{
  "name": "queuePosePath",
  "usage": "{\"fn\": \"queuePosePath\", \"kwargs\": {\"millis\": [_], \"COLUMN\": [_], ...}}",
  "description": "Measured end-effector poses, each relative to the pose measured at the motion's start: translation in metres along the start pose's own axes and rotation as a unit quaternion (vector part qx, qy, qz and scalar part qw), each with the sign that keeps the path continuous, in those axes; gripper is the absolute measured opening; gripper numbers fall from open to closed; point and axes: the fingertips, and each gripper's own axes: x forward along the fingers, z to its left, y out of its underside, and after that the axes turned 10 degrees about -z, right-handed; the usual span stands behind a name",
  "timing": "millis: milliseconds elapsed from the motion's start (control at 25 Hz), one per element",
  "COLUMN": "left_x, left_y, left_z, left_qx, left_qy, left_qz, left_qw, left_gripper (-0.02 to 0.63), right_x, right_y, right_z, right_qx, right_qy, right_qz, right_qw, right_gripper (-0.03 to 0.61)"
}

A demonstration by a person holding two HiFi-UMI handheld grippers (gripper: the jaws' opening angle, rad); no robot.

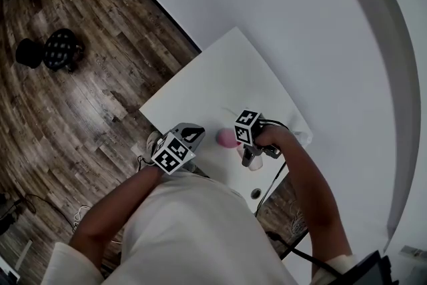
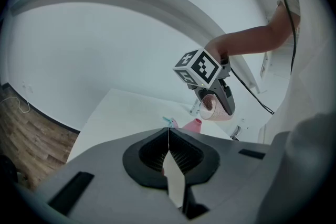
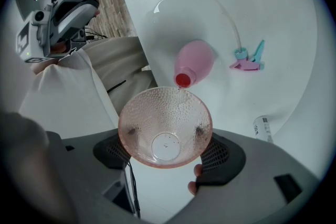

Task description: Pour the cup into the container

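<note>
The right gripper (image 3: 164,135) is clamped on the clear pink cup (image 3: 157,113), its pads pressing opposite sides of the wall about midway between base and rim. The cup is tipped, its mouth towards the gripper's camera and its rim just above the red mouth of the pink container (image 3: 195,62). A drop seems to hang at the rim, though it is too small to be sure. The container stands on the white desk (image 3: 273,8) near the edge by the person. A blue and pink clip (image 3: 248,60) lies beside it. The left gripper (image 2: 168,134) hangs over that same edge, jaws pressed together on nothing.
</note>
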Motion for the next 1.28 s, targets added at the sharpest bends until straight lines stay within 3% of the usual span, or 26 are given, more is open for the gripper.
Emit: {"fn": "queuePosePath", "kwargs": {"millis": [600, 800, 920, 1080, 1200, 1280], "left_x": [-0.012, -0.016, -0.018, -0.025, -0.026, -0.026], "left_y": [0.001, -0.003, 0.001, -0.002, -0.005, -0.009], "left_z": [-0.001, -0.002, -0.002, -0.006, -0.007, -0.009], "left_qx": [0.008, 0.021, 0.022, 0.023, 0.017, 0.013], "left_qy": [0.001, 0.0, -0.003, -0.005, -0.009, -0.01], "left_qz": [0.009, 0.006, 0.015, 0.015, 0.018, 0.014], "left_qw": [0.9999, 0.9998, 0.9997, 0.9996, 0.9997, 0.9998], "left_gripper": [0.011, 0.011, 0.011, 0.011, 0.011, 0.011], "right_x": [-0.003, -0.003, -0.004, -0.008, -0.018, -0.025], "right_y": [-0.002, -0.006, -0.012, -0.017, -0.024, -0.026], "right_z": [0.002, 0.0, 0.0, 0.003, 0.001, 0.002], "right_qx": [-0.015, -0.016, -0.016, -0.012, 0.0, 0.003], "right_qy": [0.016, 0.011, 0.003, -0.011, -0.017, -0.016], "right_qz": [0.077, 0.075, 0.041, -0.046, -0.142, -0.216], "right_qw": [0.997, 0.997, 0.999, 0.999, 0.99, 0.976], "right_gripper": [0.373, 0.373, 0.371, 0.372, 0.372, 0.373]}}
